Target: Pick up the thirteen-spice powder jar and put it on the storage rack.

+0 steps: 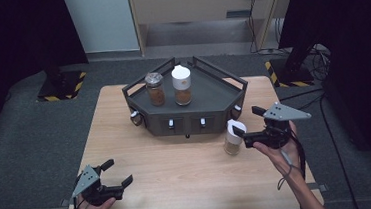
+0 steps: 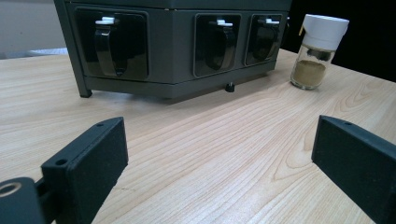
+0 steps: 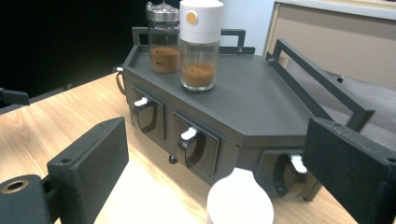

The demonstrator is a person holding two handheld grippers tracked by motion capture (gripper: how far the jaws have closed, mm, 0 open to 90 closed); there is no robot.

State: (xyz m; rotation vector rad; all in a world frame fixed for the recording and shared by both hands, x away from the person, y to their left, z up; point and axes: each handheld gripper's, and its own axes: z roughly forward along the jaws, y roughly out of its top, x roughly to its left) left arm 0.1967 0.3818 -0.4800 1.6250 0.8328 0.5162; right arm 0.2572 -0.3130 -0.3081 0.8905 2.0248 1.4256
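The small glass spice jar with a white cap [image 1: 234, 137] looks light, rigid, smooth and breakable. The right tool [image 1: 239, 136] hangs open around its cap; gripping the glass body lower down seems steadier. The left tool [image 1: 121, 178] rests open on the counter [image 1: 179, 175]

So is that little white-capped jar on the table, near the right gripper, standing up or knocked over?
Upright. The white-capped jar stands on its base on the table, cap on top, with brownish powder settled level at the bottom.

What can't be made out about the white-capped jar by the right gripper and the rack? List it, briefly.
- White-capped jar: right gripper view's bottom edge cuts off its body; whether the right gripper touches it is too small to tell in the high view.
- Rack: top cut off by the left gripper view's upper edge.
- Labels on the two jars on the rack: too small.
- Left gripper: open, nothing between its jaws.
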